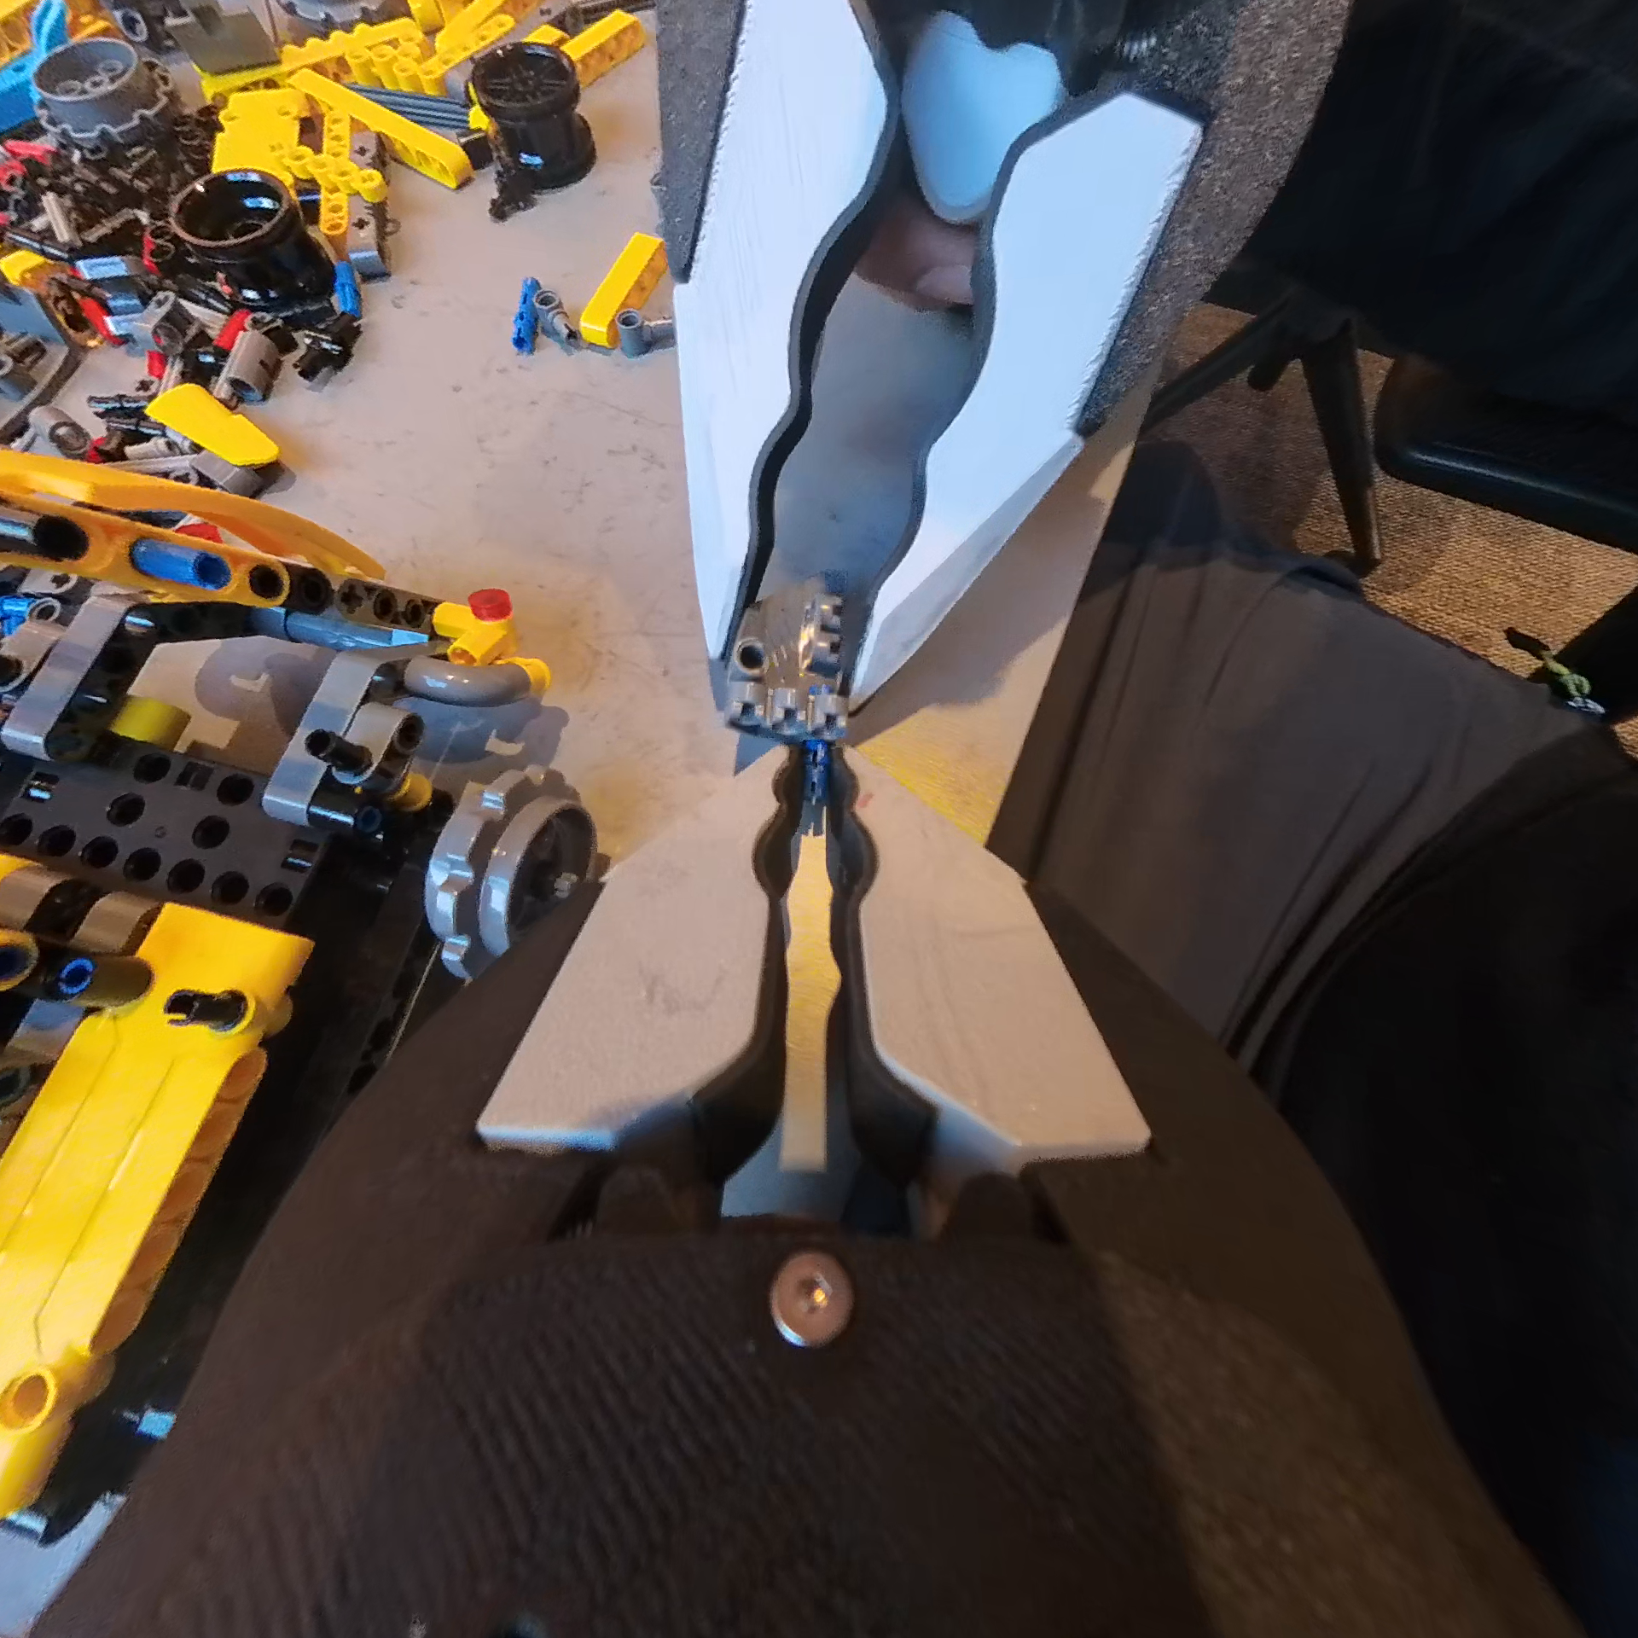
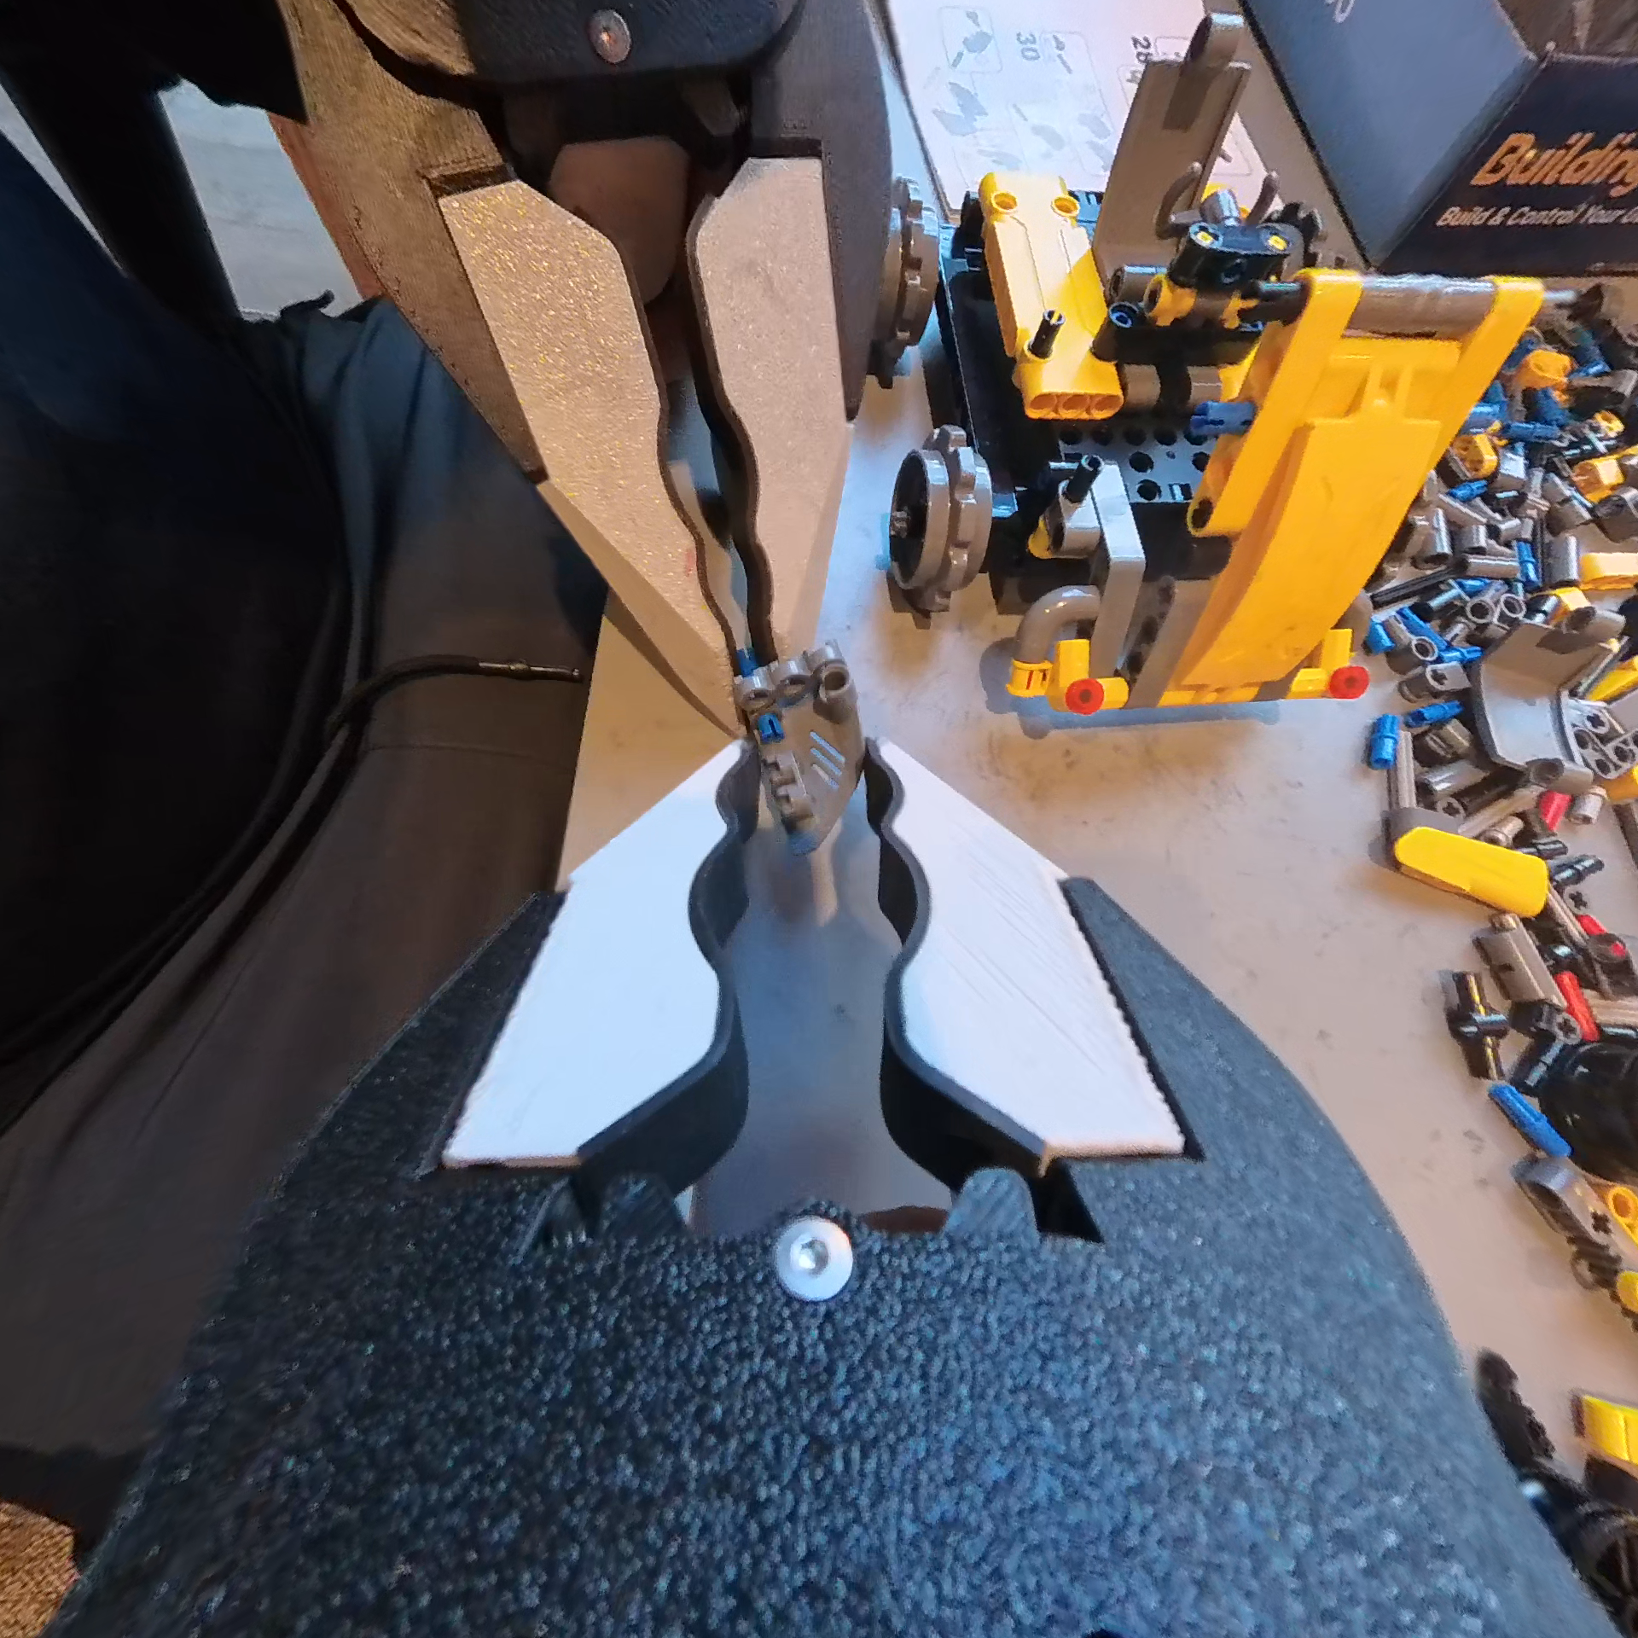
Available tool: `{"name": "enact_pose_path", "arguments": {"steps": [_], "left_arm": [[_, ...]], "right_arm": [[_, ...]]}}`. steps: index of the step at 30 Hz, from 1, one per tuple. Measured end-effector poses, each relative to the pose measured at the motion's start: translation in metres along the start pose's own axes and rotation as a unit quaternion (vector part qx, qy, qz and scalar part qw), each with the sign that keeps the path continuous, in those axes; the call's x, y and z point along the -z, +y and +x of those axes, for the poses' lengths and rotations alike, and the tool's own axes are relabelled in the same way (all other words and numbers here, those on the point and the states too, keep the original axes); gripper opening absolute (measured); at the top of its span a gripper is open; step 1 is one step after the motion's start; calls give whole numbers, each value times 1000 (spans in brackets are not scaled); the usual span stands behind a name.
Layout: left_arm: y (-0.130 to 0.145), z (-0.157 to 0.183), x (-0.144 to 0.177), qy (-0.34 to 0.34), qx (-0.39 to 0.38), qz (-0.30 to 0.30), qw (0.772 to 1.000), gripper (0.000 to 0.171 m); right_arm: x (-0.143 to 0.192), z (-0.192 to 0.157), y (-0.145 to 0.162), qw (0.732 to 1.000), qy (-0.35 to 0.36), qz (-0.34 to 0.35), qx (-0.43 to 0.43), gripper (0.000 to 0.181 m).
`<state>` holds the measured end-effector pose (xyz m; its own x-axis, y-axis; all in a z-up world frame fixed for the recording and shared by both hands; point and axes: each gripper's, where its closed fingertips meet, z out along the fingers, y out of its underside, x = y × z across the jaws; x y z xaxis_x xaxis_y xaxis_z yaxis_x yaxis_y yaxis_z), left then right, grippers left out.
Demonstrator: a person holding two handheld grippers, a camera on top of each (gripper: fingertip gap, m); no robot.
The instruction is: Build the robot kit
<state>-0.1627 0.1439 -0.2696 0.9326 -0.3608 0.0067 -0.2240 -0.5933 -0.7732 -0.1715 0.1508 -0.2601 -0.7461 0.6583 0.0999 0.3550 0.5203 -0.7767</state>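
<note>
I can't see how far the blue pin (image 1: 814, 780) goes into the grey panel piece (image 1: 789, 660): my left gripper (image 1: 811, 793) has its fingers nearly together, clamped on the pin, and only a sliver of blue shows between the tips. From the right wrist view the left gripper (image 2: 749, 687) comes in from the top, and the pin (image 2: 747, 660) peeks out just above the panel (image 2: 807, 744).

My right gripper (image 2: 802, 789) is pinched on the panel's lower part; its fingers stand a little apart with the piece between them. From the left wrist view that gripper (image 1: 789, 674) reaches down from the top.

The panel's long axis runs roughly along the right gripper's fingers, its row of pin holes at the far end, toward the left gripper. The pin lies in line with the left gripper's fingers, pointing at the panel.

Both are held in the air over the near edge of a pale tabletop (image 1: 532, 461). A yellow and black partly built vehicle (image 2: 1241, 461) stands on it, with loose parts (image 2: 1524, 709) scattered beyond; much is cut off by the frame edges. A dark box (image 2: 1462, 115) sits at the far right. Carpet (image 1: 1259, 425) shows off the edge.
</note>
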Motion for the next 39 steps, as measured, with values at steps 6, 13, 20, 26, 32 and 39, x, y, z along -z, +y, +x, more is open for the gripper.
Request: {"name": "enact_pose_path", "arguments": {"steps": [6, 13, 20, 26, 32, 39], "left_arm": [[0, -1, 0, -7, -1, 0, 1000, 3], [-1, -5, 1, -17, 6, 5, 1000, 3], [-4, -11, 2, -40, 20, 16, 999, 3], [0, -6, 2, -32, 0, 5, 999, 3], [8, 9, 9, 41, -26, -9, 999, 3], [11, 16, 13, 79, -30, -14, 996, 4]], "right_arm": [[1, 2, 1, 1000, 11, 0, 2, 23], [8, 5, 0, 1000, 19, 14, -9, 24], [20, 16, 9, 995, 80, 9, -53, 33], [24, 9, 12, 993, 83, 1, -89, 35], [18, -3, 7, 995, 47, 12, -82, 31], [6, -13, -2, 995, 3, 9, -97, 36]]}}
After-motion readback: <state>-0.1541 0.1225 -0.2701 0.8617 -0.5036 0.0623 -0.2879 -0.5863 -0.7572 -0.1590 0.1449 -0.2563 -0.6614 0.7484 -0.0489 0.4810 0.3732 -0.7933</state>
